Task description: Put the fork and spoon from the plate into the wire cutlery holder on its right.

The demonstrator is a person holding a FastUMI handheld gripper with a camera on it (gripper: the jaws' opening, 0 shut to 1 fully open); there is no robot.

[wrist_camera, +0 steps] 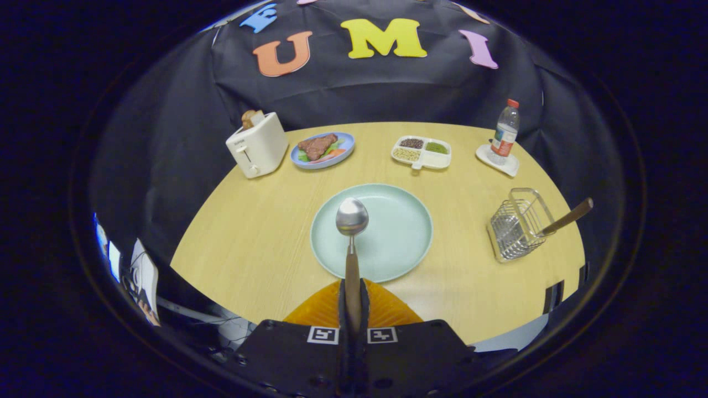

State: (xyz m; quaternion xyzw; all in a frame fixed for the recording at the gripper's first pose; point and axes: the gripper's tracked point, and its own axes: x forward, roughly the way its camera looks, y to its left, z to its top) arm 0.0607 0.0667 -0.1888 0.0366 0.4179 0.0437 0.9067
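Spoon (352, 243) pinched by handle in tool (352, 301), long axis toward 12 o'clock, bowl forward over pale green plate (404, 243). Wire cutlery holder (517, 224) at 2 o'clock on tabletop (249, 232), fork (567, 218) handle leaning out toward 2 o'clock.

Gripper-mounted fisheye, seemingly above table (265, 243).

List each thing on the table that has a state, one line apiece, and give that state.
claw: shut on the spoon's handle.
spoon: held, bowl out over the green plate.
green plate: bare of cutlery.
wire cutlery holder: upright, one wooden-handled utensil leaning in it.
toaster: bread sticking out of the slot.
water bottle: upright, capped.
blue plate: holding food.
divided tray: three sections filled, one not.
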